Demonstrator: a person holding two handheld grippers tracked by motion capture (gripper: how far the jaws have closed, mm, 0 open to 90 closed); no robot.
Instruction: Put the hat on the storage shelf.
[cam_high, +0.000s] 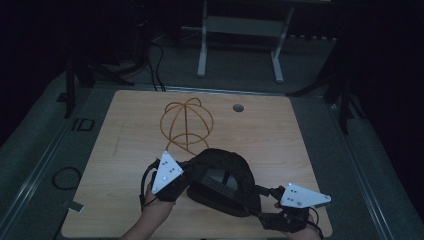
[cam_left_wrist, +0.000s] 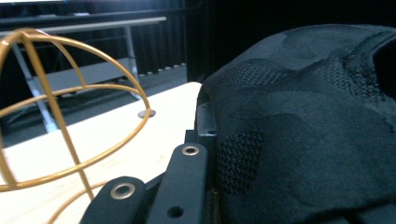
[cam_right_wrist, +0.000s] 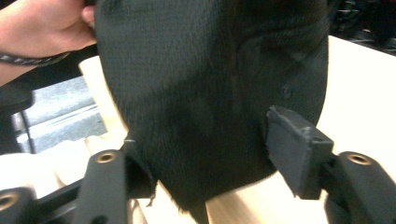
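A black cap (cam_high: 220, 180) is held up over the near part of the wooden table (cam_high: 280, 135), its inside facing up. My left gripper (cam_high: 187, 186) is shut on its left side; in the left gripper view the cap's fabric (cam_left_wrist: 303, 116) bulges over the one finger (cam_left_wrist: 187, 177) that shows. My right gripper (cam_high: 262, 194) is at the cap's right rear. In the right gripper view the cap's mesh back (cam_right_wrist: 210, 93) hangs between the jaws of my right gripper (cam_right_wrist: 201, 158), which stand wide and open, and the right pad (cam_right_wrist: 299, 154) sits at the fabric's edge.
A gold wire head-shaped stand (cam_high: 186, 122) is upright on the table just beyond the cap, and shows large in the left gripper view (cam_left_wrist: 60, 116). A round grommet hole (cam_high: 238, 107) lies near the far edge. A white frame (cam_high: 240, 30) stands on the floor behind.
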